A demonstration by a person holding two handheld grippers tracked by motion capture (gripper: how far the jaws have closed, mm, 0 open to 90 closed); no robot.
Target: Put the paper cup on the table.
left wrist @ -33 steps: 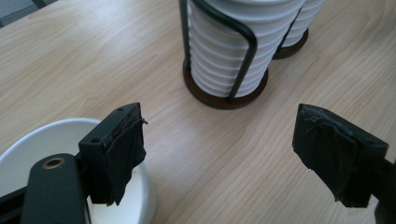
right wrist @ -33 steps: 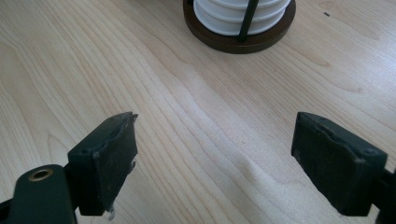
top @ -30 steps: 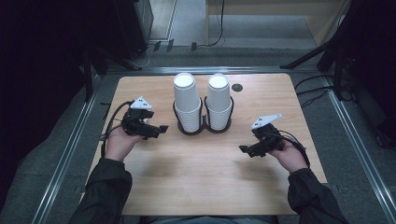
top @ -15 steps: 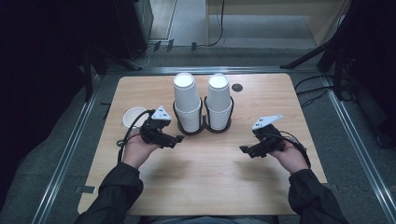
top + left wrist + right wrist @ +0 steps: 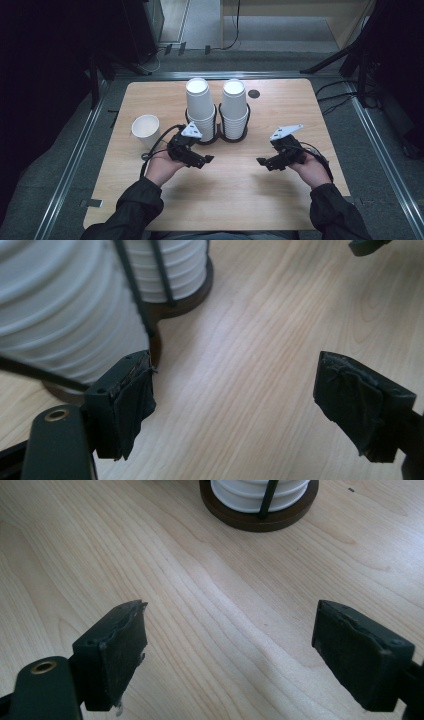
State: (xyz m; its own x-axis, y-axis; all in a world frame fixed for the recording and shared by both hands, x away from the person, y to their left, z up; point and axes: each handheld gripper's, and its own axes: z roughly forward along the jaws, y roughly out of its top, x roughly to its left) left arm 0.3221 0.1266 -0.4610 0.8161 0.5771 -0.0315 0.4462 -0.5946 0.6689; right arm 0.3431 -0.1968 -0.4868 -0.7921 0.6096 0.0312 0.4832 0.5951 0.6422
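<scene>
Two tall stacks of white paper cups stand in wire holders at the table's middle back: the left stack (image 5: 200,107) and the right stack (image 5: 234,107). A single white cup (image 5: 145,128) stands alone on the table to the left. My left gripper (image 5: 202,160) hangs open and empty just in front of the left holder, right of the single cup. In the left gripper view the left stack (image 5: 60,310) fills the upper left beside the open jaws. My right gripper (image 5: 264,163) stays open and empty over bare wood at the right; the right holder's base (image 5: 260,510) lies ahead of it.
The wooden table (image 5: 225,200) has free surface in front of both hands. A small dark round hole cover (image 5: 254,93) sits behind the right stack. Metal rails (image 5: 70,165) run along the table's sides, with dark floor and cables beyond.
My left hand has moved right and toward the table's front, away from the single cup, which now stands uncovered at the left. The right hand has not moved.
</scene>
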